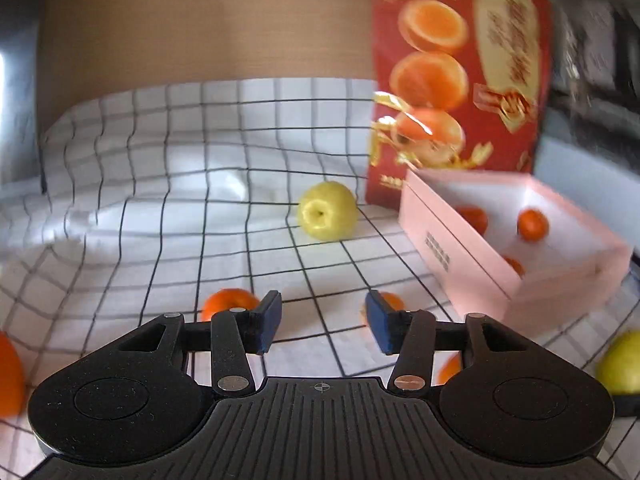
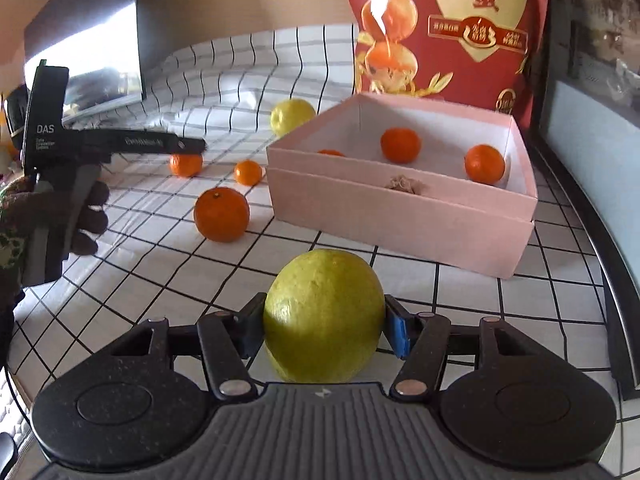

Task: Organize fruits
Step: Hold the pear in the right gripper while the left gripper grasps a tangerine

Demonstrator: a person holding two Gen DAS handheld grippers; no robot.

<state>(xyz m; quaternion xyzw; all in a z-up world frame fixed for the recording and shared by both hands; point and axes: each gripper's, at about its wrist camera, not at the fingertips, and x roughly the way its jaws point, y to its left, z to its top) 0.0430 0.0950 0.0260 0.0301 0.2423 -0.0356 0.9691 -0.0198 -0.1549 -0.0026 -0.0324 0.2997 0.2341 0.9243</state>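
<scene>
At lower centre, the right gripper (image 2: 324, 330) pinches a round yellow-green fruit (image 2: 324, 316), probably bound for the pink cardboard box (image 2: 400, 216); the left gripper (image 1: 323, 322) is spread, empty.

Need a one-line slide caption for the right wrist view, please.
Right claw shut on a yellow-green fruit before the pink box holding oranges.

"DAS" on the left gripper (image 2: 192, 145) (red bag (image 2: 452, 24): "鹅蛋").
</scene>
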